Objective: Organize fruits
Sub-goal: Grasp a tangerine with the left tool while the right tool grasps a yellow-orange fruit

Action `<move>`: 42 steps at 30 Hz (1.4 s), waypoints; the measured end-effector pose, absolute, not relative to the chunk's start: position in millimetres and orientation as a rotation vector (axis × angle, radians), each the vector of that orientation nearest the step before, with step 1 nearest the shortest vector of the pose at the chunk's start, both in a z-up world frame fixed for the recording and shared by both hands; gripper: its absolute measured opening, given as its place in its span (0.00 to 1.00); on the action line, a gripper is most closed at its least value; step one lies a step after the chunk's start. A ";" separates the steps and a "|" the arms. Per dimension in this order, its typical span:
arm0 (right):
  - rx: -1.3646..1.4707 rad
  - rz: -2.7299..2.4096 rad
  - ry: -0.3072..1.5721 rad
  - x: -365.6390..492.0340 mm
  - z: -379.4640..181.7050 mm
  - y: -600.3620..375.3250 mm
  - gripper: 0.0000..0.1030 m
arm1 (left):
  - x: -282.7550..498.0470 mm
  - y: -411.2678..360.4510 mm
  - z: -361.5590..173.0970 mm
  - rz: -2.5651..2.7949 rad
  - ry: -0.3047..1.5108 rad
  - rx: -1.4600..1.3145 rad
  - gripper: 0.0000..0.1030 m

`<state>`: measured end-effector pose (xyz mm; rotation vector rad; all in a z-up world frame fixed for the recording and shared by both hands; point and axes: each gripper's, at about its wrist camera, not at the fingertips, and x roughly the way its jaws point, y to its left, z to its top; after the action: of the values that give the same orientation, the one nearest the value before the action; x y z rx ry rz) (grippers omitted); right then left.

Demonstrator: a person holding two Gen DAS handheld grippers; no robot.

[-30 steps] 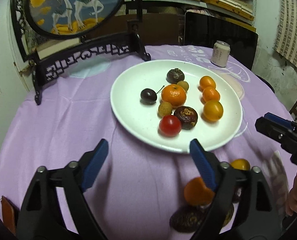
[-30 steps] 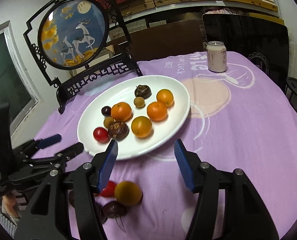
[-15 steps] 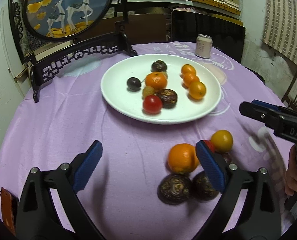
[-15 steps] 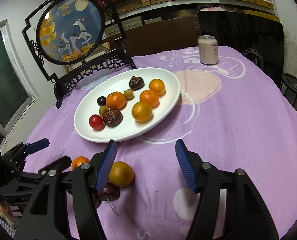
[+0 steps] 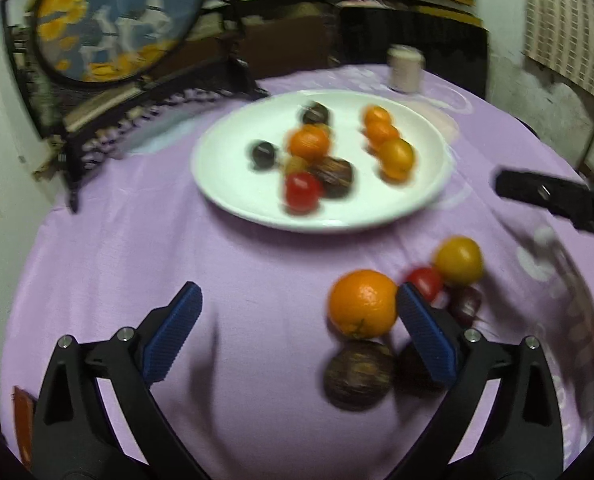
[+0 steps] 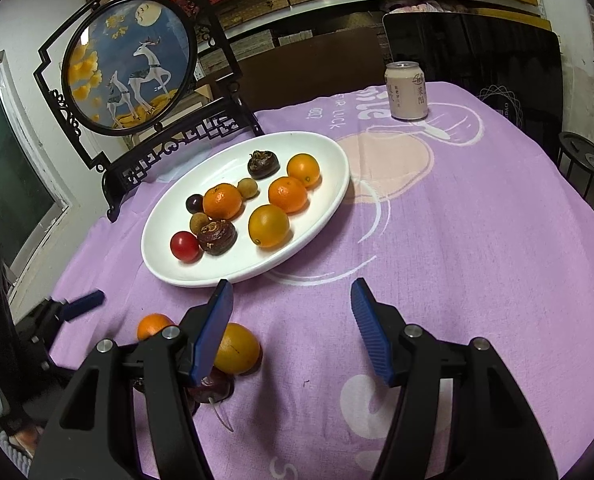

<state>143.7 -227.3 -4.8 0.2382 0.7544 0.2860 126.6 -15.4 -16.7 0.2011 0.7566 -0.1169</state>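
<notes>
Orange (image 5: 362, 304) just inside left gripper (image 5: 297, 332) right finger, untouched, jaws just opening

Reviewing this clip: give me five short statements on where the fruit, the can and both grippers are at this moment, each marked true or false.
1. The white plate holds nine fruits. True.
2. Every fruit is on the plate. False: several lie on the purple tablecloth, among them an orange and a red tomato.
3. The left gripper grips the orange. False: its jaws stand wide, having just been opening, and press on nothing.
4. The drink can stands upright beyond the plate. True.
5. The right gripper carries a fruit. False: its jaws are open over bare cloth.
</notes>
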 end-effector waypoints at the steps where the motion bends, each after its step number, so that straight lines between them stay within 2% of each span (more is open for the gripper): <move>1: 0.240 0.285 0.753 143.5 -4.5 -227.8 0.60 | 128.2 -6.3 -12.5 -0.069 0.746 0.195 0.97; 9: 0.248 0.291 0.748 142.2 -2.6 -228.3 0.60 | 130.4 58.8 0.9 0.024 0.752 -0.047 0.97; 20: 0.244 0.289 0.758 143.0 -4.7 -227.3 0.60 | 104.7 20.0 -18.2 -0.045 0.789 0.124 0.97; 27: 0.236 0.292 0.759 141.9 -4.8 -225.3 0.60 | 106.7 24.8 -27.8 -0.042 0.840 0.126 0.98; 37: 0.225 0.300 0.763 139.9 -5.1 -221.3 0.60 | 94.4 60.8 -16.8 0.045 0.786 0.008 0.98; 42: 0.232 0.292 0.773 140.9 -7.1 -223.2 0.60 | 85.7 36.2 -22.9 -0.015 0.785 0.128 0.98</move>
<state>140.9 -223.2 -7.1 0.2315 0.7729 0.2921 85.7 36.2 -22.9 0.1276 0.7847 -0.0153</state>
